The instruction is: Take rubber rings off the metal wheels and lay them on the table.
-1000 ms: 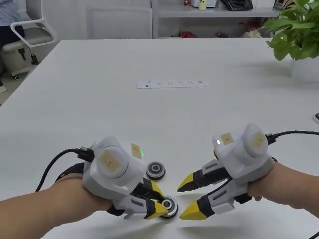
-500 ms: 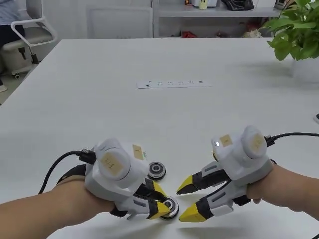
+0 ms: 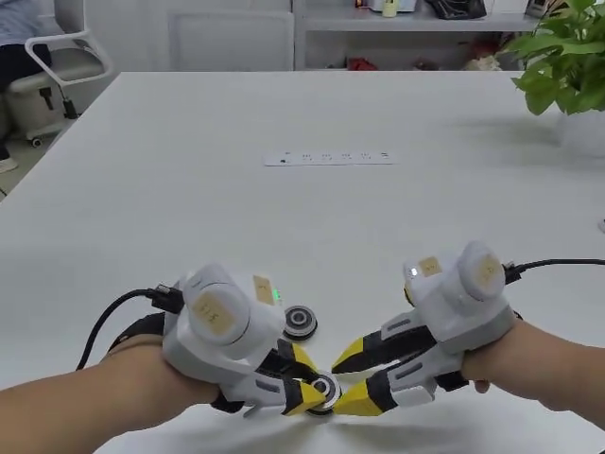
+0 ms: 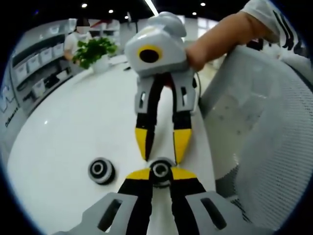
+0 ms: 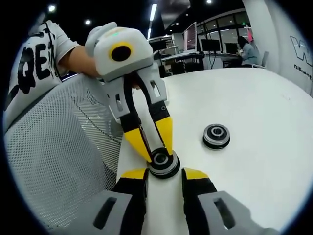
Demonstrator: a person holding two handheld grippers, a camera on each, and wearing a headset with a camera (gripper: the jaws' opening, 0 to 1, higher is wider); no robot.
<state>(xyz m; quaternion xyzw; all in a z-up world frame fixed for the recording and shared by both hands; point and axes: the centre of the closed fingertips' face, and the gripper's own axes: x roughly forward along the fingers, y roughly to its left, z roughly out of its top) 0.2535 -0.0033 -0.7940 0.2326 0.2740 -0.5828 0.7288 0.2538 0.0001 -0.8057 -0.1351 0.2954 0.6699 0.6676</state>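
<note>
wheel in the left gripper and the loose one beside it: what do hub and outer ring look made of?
The wheel in the left gripper: silvery, shiny hub, likely metal; dull black outer ring, likely rubber. The loose wheel: same look, bright centre inside a matte black band. Look alone can't confirm either.

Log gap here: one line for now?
left gripper: shut on black-ringed metal wheel; right gripper: open, at it; second ringed wheel: on white table

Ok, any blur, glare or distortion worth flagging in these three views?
Head view: even, soft light, sharp, only faint shadows on the table. Left gripper view: strong fisheye bend, the held wheel slightly soft. Right gripper view: same bend, wheel crisper, ceiling lights blown out against a dark ceiling.
</note>
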